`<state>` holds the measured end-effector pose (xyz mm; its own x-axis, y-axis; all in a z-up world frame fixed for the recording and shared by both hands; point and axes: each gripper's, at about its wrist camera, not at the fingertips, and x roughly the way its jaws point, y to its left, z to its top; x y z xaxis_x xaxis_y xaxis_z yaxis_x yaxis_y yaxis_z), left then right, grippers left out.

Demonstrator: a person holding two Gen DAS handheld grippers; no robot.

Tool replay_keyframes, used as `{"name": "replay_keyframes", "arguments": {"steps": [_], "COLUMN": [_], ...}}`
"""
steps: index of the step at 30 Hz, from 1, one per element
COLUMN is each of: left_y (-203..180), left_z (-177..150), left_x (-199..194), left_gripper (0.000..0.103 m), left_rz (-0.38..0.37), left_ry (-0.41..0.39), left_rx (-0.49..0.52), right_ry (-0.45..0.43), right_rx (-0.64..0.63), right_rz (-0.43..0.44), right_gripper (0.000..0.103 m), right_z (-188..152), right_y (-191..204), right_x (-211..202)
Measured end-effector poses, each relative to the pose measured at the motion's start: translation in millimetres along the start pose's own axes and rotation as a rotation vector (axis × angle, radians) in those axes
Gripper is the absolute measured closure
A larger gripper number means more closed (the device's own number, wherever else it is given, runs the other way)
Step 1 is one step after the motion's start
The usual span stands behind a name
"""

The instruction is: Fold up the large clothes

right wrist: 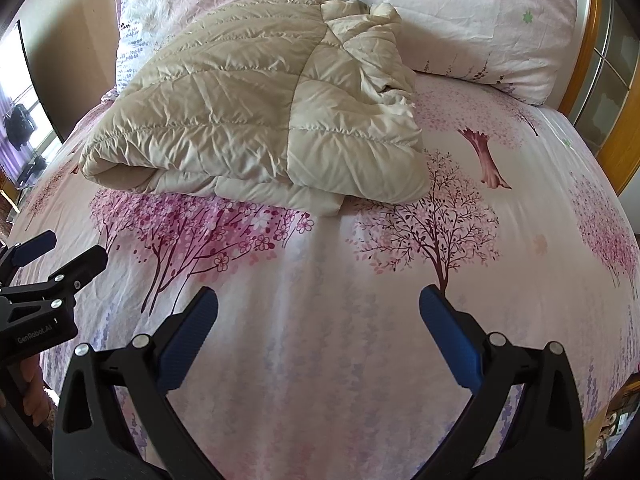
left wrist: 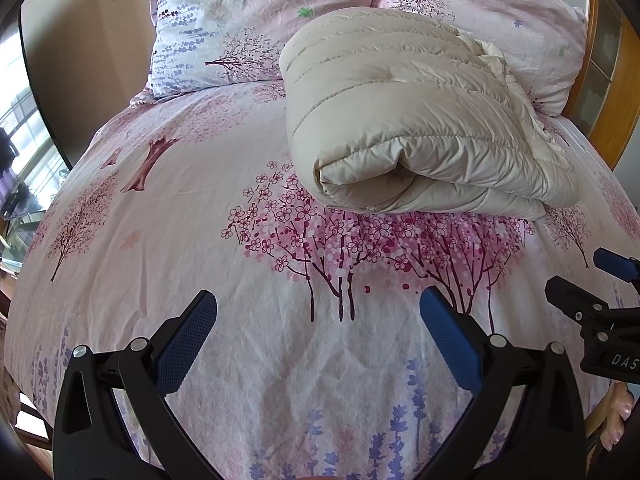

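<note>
Folded beige puffer jacket (left wrist: pixel 416 120), likely light, soft and slippery, best pinched at its near rolled edge; left gripper (left wrist: pixel 318 312) and right gripper (right wrist: pixel 318 312) wide open, empty, short of it.

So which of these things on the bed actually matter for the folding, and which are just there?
Part of the job:
- beige quilted jacket, lying folded on the bed
- left hand-held gripper, open, holding nothing
- right hand-held gripper, open, holding nothing

Just there:
- floral bedsheet under the jacket
- two floral pillows behind it
- wooden headboard
</note>
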<state>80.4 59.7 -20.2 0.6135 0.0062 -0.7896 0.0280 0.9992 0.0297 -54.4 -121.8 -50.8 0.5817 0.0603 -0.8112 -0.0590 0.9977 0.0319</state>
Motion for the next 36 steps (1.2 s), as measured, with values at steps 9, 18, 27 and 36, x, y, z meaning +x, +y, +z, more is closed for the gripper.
{"name": "replay_keyframes", "arguments": {"steps": [9, 18, 27, 36], "left_y": [-1.4, -2.3, -1.3, -2.5], "left_z": [-0.1, -0.3, 1.9, 1.2], "left_x": [1.1, 1.3, 3.6, 4.2], "left_gripper": [0.001, 0.001, 0.001, 0.001], "left_rz": [-0.003, -0.008, -0.022, -0.017], "left_ry": [0.004, 0.009, 0.009, 0.014], "left_rx": [0.002, 0.0, 0.005, 0.007], "right_ry": [0.001, 0.006, 0.017, 0.019], "right_rx": [0.001, -0.002, 0.0, 0.002], "right_rz": [0.003, 0.008, 0.015, 0.015], "right_gripper": [0.002, 0.002, 0.002, 0.002], "right_z": [0.1, 0.7, 0.4, -0.1], "right_y": [1.0, 4.2, 3.1, 3.7], "right_x": [0.4, 3.1, 6.4, 7.1]}}
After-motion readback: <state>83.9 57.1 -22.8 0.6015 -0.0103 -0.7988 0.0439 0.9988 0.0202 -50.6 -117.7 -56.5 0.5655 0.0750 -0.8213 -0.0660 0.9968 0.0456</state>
